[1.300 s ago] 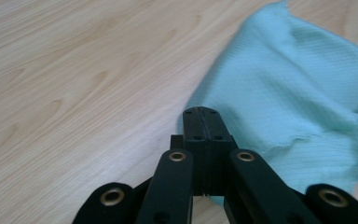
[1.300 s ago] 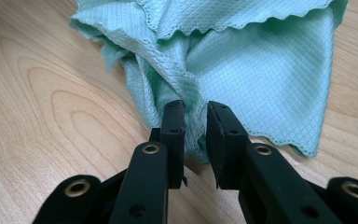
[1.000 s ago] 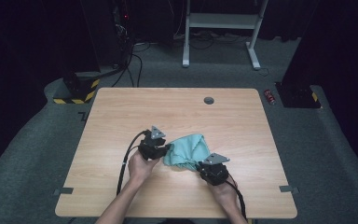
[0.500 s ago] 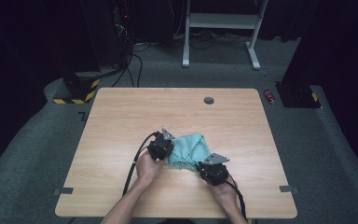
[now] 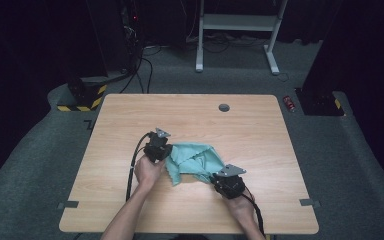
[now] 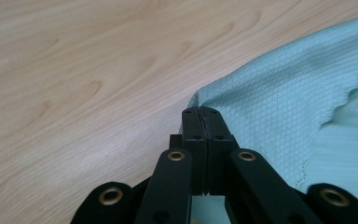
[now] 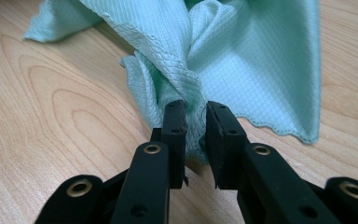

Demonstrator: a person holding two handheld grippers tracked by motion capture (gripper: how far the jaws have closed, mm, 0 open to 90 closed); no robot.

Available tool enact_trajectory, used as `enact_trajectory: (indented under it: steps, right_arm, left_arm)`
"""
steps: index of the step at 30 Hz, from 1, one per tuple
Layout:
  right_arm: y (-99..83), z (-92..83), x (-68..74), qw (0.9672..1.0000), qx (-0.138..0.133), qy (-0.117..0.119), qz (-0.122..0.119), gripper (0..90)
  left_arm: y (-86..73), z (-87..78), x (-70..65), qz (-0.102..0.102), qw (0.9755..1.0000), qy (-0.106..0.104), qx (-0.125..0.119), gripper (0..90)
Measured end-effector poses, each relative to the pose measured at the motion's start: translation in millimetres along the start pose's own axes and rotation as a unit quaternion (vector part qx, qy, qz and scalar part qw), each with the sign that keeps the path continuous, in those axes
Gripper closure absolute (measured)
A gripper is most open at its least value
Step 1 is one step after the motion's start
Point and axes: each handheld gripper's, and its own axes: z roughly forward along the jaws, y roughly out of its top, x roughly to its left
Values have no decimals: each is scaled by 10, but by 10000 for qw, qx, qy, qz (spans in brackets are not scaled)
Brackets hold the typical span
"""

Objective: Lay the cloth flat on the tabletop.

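The left gripper (image 6: 200,112) has its 2 black fingers (image 6: 193,126) pressed flat together, with the edge of the mint-green waffle-weave microfibre cloth (image 6: 284,107) pinched between their tips; the jaws have just been closing onto that edge. In the left gripper view the cloth spreads away to the right of the fingers over the pale wood-grain worktop (image 6: 74,70).

The right gripper (image 7: 196,114) pinches a bunched fold of the same cloth (image 7: 242,56) between its 2 fingers (image 7: 175,123), which stand a little apart with the thick fabric filling the gap.

From the high view, the cloth (image 5: 195,160) lies crumpled near the front middle of the worktop (image 5: 190,115), stretched between the left gripper (image 5: 166,151) at its left end and the right gripper (image 5: 216,179) at its near right corner. A hand grips each tool.
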Motion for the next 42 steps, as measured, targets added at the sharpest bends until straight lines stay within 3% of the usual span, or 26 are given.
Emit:
enact_trajectory:
  steps: [2,3,4,6,7,10,14,18,22,24,28,30,31,32,35,38,40,42]
  right_arm:
    - [0,0,3,10000,0,-4,4,780]
    - [-1,0,6,10000,3,-3,-5,786]
    - [0,0,7,10000,1,-3,-20,788]
    - [0,-1,15,10000,-2,-24,-51,792]
    - [0,0,19,10000,-6,-39,-79,794]
    - [1,-2,29,9999,0,-55,-113,798]
    - [0,-2,20,10000,3,-31,-80,798]
    - [0,-1,19,10000,-1,-31,-89,798]
    - [0,-2,19,10000,7,-26,-73,798]
    - [0,-2,18,10000,7,-26,-74,798]
    - [0,-2,16,10000,8,-16,-63,798]
    - [0,-1,15,10000,7,-16,-67,798]
    - [0,-1,15,10000,7,-16,-67,798]
    - [0,-1,17,10000,6,-21,-74,798]
    - [1,-2,16,10000,9,-7,-52,800]
    - [0,-1,22,9999,-9,-26,-129,807]
    - [0,-3,40,9998,-2,-49,-189,813]
    - [1,-3,30,9999,-5,19,-167,814]
  left_arm:
    - [-16,-9,-2,15,10000,42,-37,821]
    - [-35,-65,-34,43,9996,-116,-244,755]
    - [-35,-65,-34,43,9996,-116,-244,717]
    - [-35,-124,-123,265,9987,-251,-354,637]
    - [-44,-155,-229,492,9973,-399,-363,608]
    - [-68,-122,-343,722,9957,-528,-241,549]
    - [-104,25,-399,808,9950,-579,8,524]
    - [-107,112,-394,698,9962,-507,73,603]
    - [-82,124,-334,631,9970,-437,32,843]
    - [-76,121,-313,582,9973,-452,28,890]
    - [42,56,-168,320,9987,-380,-120,893]
    - [127,15,-82,88,9989,-375,-251,893]
    - [127,15,-82,88,9989,-375,-251,893]
    - [212,8,2,-12,9992,-255,-296,891]
    - [303,107,121,-170,9996,-182,-166,870]
    - [319,174,164,-297,9992,-228,-147,781]
    - [310,147,130,-281,9990,-305,-149,665]
    - [282,57,56,-59,9992,-289,-257,609]
